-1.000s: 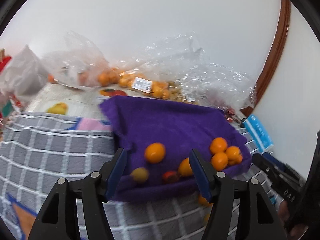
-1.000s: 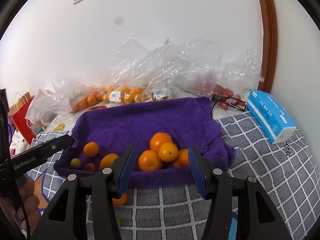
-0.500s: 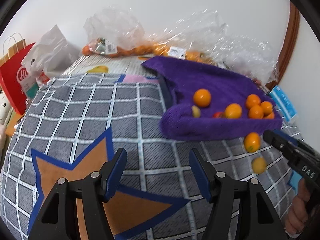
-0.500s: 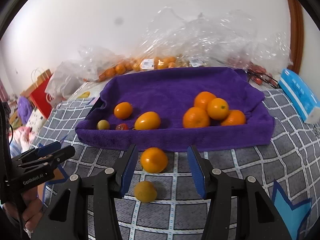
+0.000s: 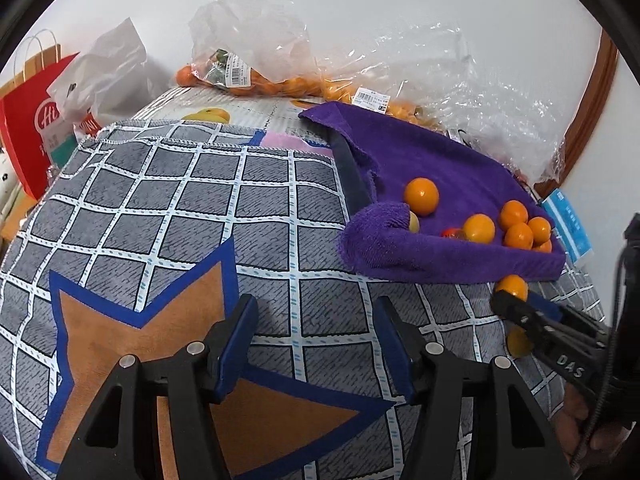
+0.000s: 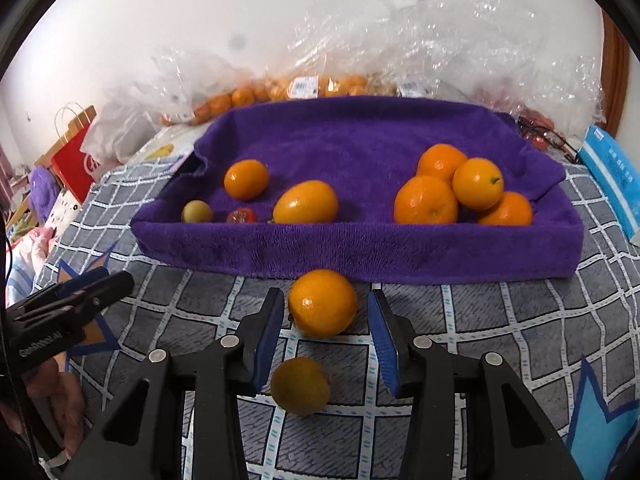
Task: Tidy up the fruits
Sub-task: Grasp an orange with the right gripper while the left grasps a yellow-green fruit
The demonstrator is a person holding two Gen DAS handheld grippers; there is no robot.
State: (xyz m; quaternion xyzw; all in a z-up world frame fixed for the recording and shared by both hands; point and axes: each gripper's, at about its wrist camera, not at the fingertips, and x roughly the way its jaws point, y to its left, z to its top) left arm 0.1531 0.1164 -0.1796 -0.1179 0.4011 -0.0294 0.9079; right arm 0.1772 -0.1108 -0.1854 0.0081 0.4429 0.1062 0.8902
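Observation:
A purple towel-lined tray (image 6: 360,248) holds several oranges (image 6: 426,200), a small green fruit (image 6: 197,212) and a red one (image 6: 241,216). A loose orange (image 6: 322,304) lies on the checked rug just in front of the tray. My right gripper (image 6: 326,302) straddles it. Its jaws are closing, with slim gaps still showing on both sides of the orange. A duller yellow fruit (image 6: 300,386) sits lower between the fingers. My left gripper (image 5: 316,308) hovers over the rug's orange star. Its jaws are closing too, and nothing is between them.
Clear plastic bags of oranges (image 5: 256,80) line the wall behind the tray. A red paper bag (image 5: 32,128) stands at the left edge, and a blue tissue pack (image 6: 612,172) lies at the right. The grey checked rug (image 5: 160,208) spreads left of the tray.
Both grippers dropped and pulled back from the tray. The left swung out over the rug's left side. The right came down around the loose orange and its jaws narrowed.

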